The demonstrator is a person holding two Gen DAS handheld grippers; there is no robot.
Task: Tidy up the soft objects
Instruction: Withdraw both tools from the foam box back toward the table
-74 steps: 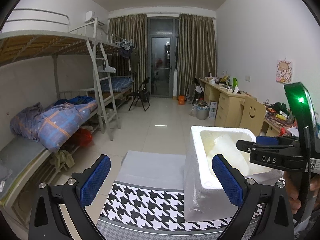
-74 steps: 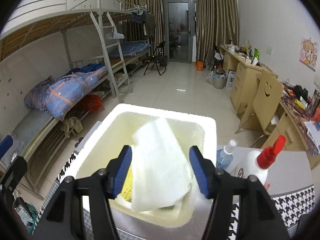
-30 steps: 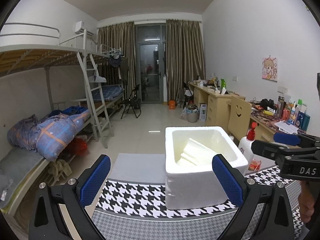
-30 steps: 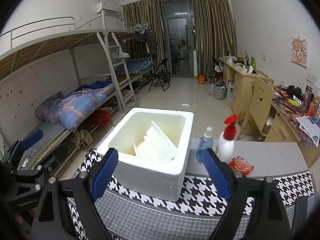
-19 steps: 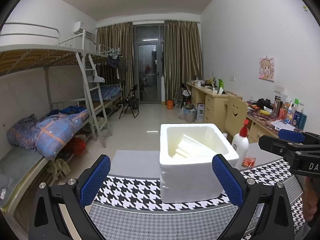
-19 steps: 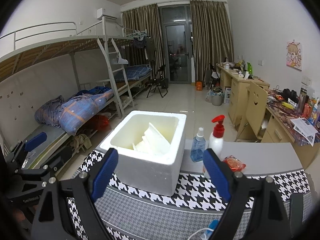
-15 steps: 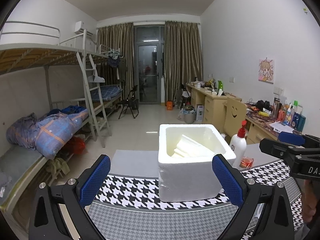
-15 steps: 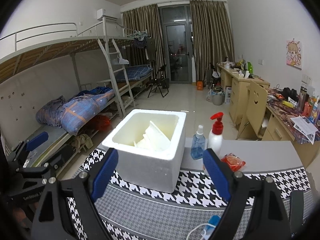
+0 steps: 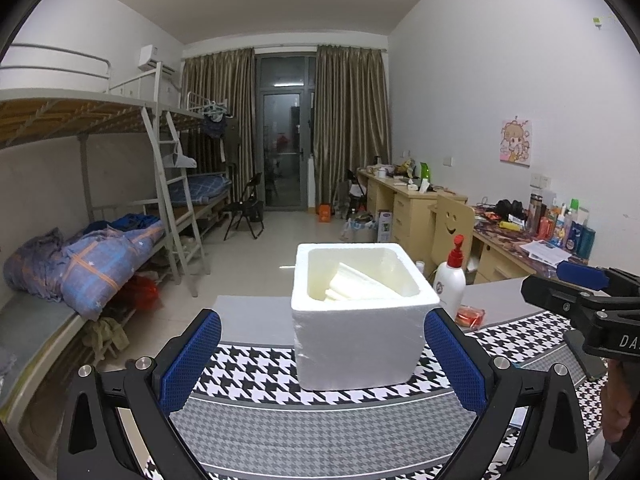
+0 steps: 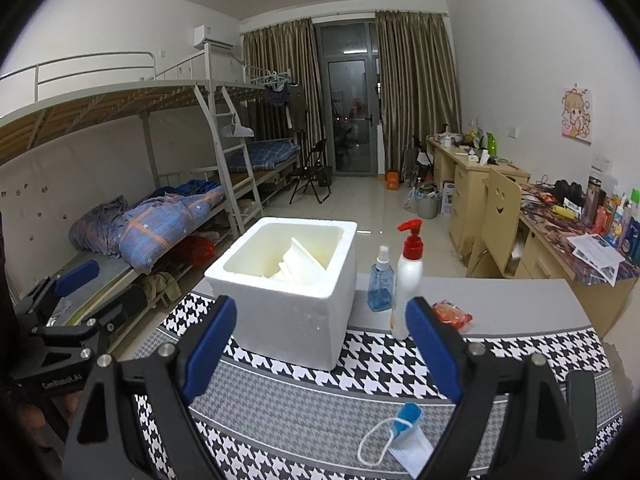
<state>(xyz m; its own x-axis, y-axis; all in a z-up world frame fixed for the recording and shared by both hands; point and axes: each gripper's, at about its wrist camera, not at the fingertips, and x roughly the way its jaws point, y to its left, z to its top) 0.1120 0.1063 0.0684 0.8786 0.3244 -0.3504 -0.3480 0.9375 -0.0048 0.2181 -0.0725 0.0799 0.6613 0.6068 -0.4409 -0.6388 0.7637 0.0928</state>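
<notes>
A white foam box point(image 9: 360, 320) stands on the houndstooth-patterned table point(image 9: 320, 436), also in the right wrist view point(image 10: 292, 300). White cloths point(image 9: 356, 284) lie inside it point(image 10: 298, 266). A face mask with a blue edge and white ear loop point(image 10: 400, 438) lies on the table near my right gripper. My left gripper point(image 9: 322, 364) is open and empty, held back from the box. My right gripper point(image 10: 320, 354) is open and empty, back from the box and above the mask.
A white pump bottle with a red top point(image 10: 408, 284), a blue spray bottle point(image 10: 380, 280) and a red packet point(image 10: 452, 312) stand right of the box. Bunk beds point(image 9: 100, 248) fill the left side and desks point(image 10: 480, 192) the right wall.
The right gripper let go of the white cloth into the box and drew back. Both grippers pulled away from the box, which now looks smaller. The mask came into view.
</notes>
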